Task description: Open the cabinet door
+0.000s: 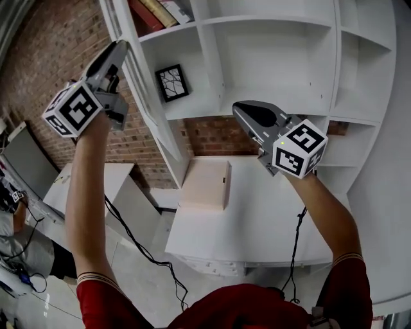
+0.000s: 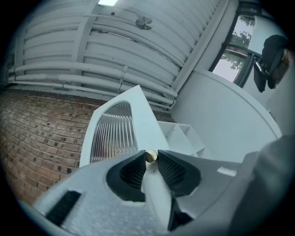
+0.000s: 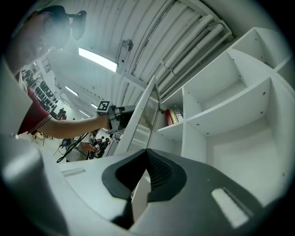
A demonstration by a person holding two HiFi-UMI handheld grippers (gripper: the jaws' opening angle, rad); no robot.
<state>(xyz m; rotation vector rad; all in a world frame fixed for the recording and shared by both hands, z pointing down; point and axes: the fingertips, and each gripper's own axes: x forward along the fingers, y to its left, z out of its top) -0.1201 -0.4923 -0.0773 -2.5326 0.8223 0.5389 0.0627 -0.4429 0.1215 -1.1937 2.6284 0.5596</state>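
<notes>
Head view gives us the white cabinet (image 1: pixel 276 77) over the bench (image 1: pixel 257 212), with its ribbed-glass door (image 1: pixel 154 122) swung out at the left. Our left gripper (image 1: pixel 119 50) pinches the door's small brass knob (image 2: pixel 151 156). Our right gripper (image 3: pixel 147 152), jaws together and empty, hangs before the shelves.

— What's behind all that white?
— A red brick wall (image 1: pixel 51 58). A framed picture (image 1: pixel 172 82) of branching black lines leans back against it.
— And higher up?
— Books (image 1: pixel 154 11), with red and tan spines.
— Lower down?
— A pale flat box (image 1: pixel 207 183) lies on the white desk (image 1: pixel 257 218). A black cable (image 1: pixel 131 234) trails over the grey floor (image 1: pixel 148 283).
</notes>
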